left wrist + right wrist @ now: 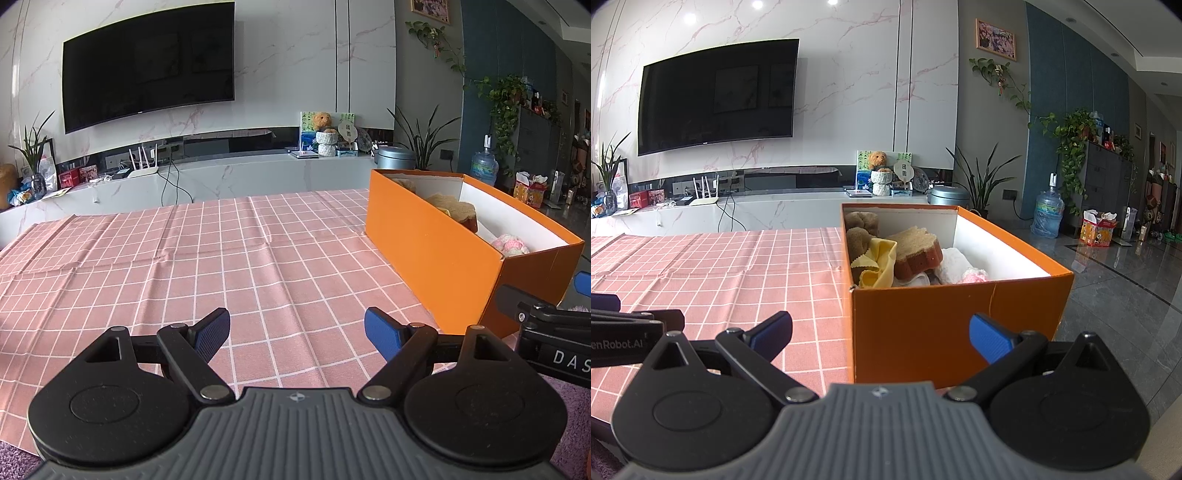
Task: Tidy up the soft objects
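Note:
An orange box (432, 254) (923, 325) stands on the right side of a pink checked tablecloth (184, 258) (720, 273). Inside lie soft things: a brown sponge (916, 251), a yellow cloth (879, 262), a brown plush (862, 225), white cloth (955, 267) and a pink-white knitted ball (511, 245). My left gripper (295, 332) hovers open over bare cloth, left of the box. My right gripper (881, 336) is open just in front of the box's near end wall, nothing between its fingers. Each gripper's body shows at the edge of the other's view.
Beyond the table runs a white marble TV bench (221, 177) with a router, cables, a teddy bear (878, 160) and a grey pot. A large TV (147, 66) hangs above. Plants, a water bottle (1048, 214) and glossy floor lie to the right. A purple rug (576, 406) lies below.

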The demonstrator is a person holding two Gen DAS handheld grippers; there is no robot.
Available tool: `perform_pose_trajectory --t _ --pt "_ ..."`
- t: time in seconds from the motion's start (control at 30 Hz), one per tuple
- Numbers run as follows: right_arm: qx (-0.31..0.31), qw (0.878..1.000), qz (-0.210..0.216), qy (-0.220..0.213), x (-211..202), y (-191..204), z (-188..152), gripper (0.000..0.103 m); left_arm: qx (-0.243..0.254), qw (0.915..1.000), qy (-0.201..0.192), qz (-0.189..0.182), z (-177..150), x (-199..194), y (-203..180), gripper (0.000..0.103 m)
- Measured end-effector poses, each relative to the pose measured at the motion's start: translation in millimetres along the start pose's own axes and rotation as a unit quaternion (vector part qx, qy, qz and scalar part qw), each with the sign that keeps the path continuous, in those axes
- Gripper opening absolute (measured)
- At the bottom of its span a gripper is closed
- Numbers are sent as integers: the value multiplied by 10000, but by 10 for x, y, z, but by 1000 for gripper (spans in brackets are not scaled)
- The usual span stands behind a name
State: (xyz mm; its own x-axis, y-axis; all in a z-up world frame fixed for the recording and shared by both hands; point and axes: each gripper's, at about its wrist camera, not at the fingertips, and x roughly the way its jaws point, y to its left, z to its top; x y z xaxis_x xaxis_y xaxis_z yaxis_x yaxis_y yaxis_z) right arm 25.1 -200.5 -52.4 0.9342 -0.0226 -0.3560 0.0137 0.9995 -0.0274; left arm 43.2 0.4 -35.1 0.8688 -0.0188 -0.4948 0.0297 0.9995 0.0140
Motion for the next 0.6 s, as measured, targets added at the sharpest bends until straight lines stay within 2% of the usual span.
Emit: perform_pose_trajectory --t 0.6 --pt "3 10000 5 15 20 3 -18 100 65 10000 -18 -1 0 6 -3 97"
